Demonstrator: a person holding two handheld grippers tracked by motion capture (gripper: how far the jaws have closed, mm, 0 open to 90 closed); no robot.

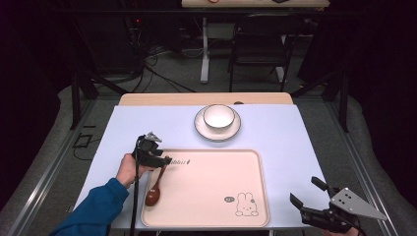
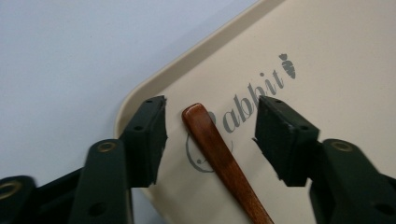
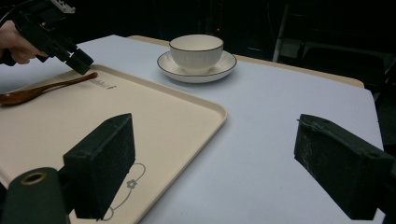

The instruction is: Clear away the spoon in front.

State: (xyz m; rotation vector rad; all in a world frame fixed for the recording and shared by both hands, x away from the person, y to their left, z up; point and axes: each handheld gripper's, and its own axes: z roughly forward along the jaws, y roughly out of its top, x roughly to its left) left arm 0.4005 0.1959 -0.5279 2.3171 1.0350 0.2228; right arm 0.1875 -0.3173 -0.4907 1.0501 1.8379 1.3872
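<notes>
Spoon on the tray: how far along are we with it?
The wooden spoon already lies flat on the tray, along its left edge. In hand: the left gripper sits over the handle tip, its fingers apart and off the wood. The right gripper waits open by the tray's near right corner. The bowl is on its saucer beyond the tray, untouched.

Spoon [image 2: 219, 156]: wood, reddish-brown, polished, faint sheen along handle. Tray [image 1: 216, 196]: looked like matt cream plastic, smooth, with grey printed lettering and a rabbit figure. Table cover [image 3: 261, 121]: pale blue-white, flat and matt, material unclear. Bowl [image 1: 218, 117] and saucer [image 1: 199, 125]: glazed ceramic, glossy white, dark rim line. Left gripper [image 2: 210, 130]: black matt plastic jaws, 2 rough-textured pads, brass-coloured rivets. Right gripper [image 3: 215, 158]: pads likewise coarse and black; grey metal-looking plate on top.
</notes>
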